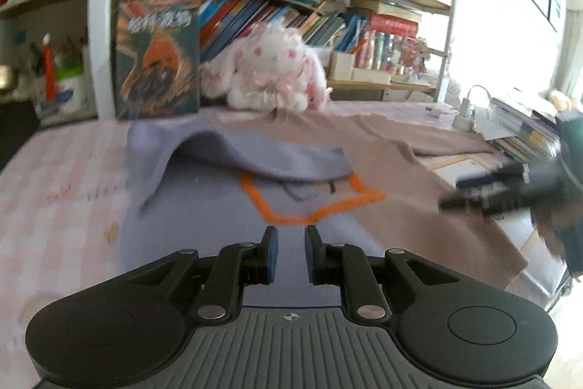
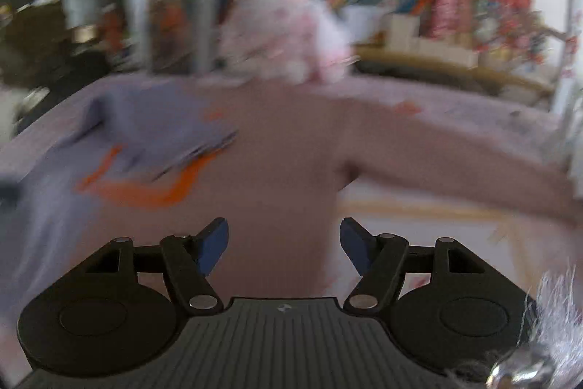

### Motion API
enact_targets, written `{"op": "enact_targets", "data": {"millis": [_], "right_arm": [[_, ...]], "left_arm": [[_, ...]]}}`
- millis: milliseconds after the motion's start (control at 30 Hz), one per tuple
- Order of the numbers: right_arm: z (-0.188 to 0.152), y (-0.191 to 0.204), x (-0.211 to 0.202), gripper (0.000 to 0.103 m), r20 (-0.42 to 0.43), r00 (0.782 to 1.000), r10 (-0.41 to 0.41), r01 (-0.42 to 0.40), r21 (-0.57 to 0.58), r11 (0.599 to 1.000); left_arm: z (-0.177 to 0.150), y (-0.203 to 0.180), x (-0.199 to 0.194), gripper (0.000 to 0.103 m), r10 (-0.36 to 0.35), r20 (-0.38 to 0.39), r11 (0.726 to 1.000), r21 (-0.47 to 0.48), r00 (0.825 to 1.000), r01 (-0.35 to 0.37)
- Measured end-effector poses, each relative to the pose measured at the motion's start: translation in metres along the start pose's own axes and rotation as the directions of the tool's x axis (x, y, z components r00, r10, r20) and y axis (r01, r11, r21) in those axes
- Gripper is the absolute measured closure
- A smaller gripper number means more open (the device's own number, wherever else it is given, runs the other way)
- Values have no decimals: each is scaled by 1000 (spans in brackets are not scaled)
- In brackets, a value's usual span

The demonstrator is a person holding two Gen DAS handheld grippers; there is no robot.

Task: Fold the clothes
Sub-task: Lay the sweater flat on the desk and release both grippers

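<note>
A two-tone top lies spread on the table: its left half is lavender (image 1: 204, 206) and its right half is tan (image 1: 419, 206), with an orange outline (image 1: 309, 206) on the chest. The lavender sleeve (image 1: 255, 152) is folded in across the chest. The tan sleeve (image 2: 455, 155) stretches out to the right. My left gripper (image 1: 290, 254) hovers over the lower lavender part, jaws a little apart and empty. My right gripper (image 2: 284, 243) is wide open and empty above the tan half; it also shows blurred in the left wrist view (image 1: 484, 192).
A pink checked cloth (image 1: 62, 192) covers the table. A white and pink plush toy (image 1: 269, 72) and an upright book (image 1: 156, 57) stand behind the top. Shelves of books (image 1: 291, 17) fill the back. Stacked books and papers (image 1: 517, 133) lie at the right edge.
</note>
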State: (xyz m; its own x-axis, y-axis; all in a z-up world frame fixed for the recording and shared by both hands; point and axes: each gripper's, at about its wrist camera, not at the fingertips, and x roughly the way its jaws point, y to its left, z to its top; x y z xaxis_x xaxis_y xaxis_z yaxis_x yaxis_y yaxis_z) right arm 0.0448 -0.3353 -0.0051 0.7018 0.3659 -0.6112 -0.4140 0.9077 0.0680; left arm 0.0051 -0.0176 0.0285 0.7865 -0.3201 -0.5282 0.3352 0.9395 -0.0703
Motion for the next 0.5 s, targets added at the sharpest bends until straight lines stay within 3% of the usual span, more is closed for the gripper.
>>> {"op": "enact_targets", "data": {"millis": [133,300,500], "right_arm": [[-19,30,-8,38,-1,999,-36,36,-71,997],[-32,32,-18,38,22,999,-42,43,-32,999],[-43,34,-20,38,61,997,-53,55,-20,998]], "left_arm": [[15,-22,24,87,-31,-21,997,67,999,32],[30,-56,64,79,-48,-34,986,159,998,53],[41,-97,118,76,40,-74,928,373,996,-10]]}}
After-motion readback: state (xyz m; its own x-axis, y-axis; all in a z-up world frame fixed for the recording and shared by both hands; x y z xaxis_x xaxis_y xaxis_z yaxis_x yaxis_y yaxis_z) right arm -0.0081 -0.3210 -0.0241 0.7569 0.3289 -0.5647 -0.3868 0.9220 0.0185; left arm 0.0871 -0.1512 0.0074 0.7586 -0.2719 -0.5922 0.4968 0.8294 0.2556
